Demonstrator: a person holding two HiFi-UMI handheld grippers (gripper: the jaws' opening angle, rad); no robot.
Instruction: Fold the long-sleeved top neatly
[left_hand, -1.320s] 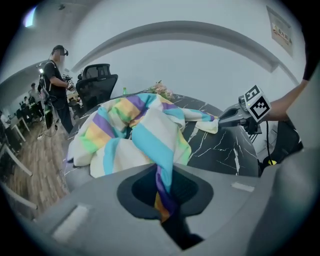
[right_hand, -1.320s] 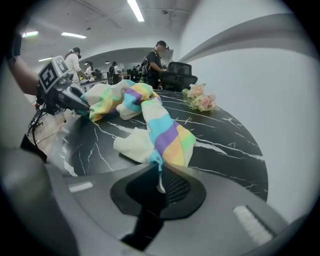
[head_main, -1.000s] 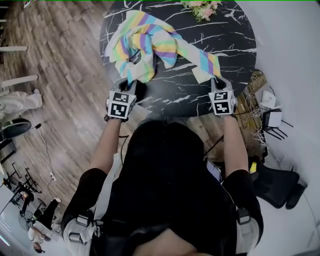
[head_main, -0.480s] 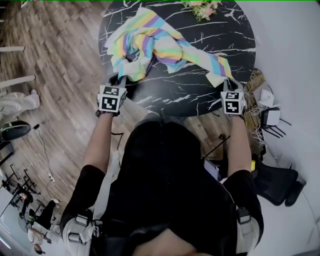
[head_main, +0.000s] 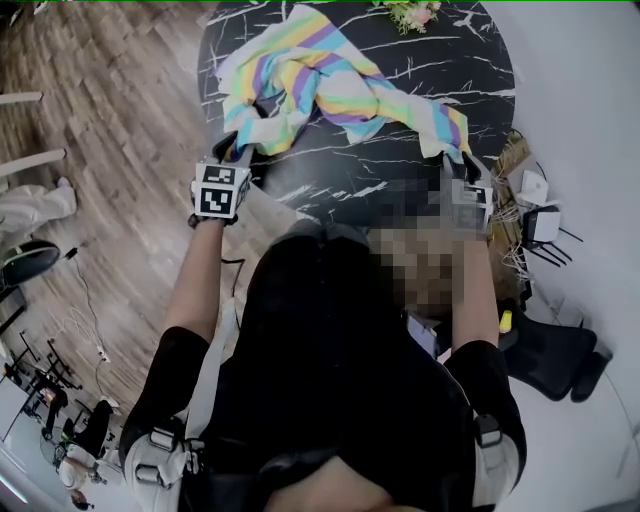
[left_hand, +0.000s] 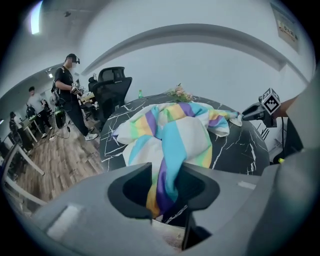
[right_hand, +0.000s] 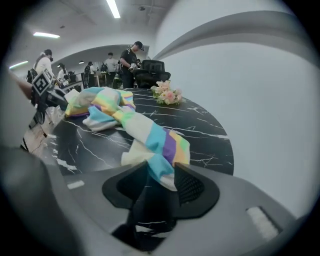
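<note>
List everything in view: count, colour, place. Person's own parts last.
long-sleeved top: one, pastel stripes, bunched on the table, reaching from one gripper to the other
table: one, round, black with white veins
flowers: one bunch, pink and white, table's far edge
office chair: at least one, black, beyond the table
people: several, standing in the background
left gripper: one, grey; fingers have just been opening, top's fabric between them
right gripper: one, grey; fingers have just been opening, top's fabric between them

Right gripper (head_main: 466, 170) partly blurred; flowers (head_main: 410, 12) beyond head view's top edge.
</note>
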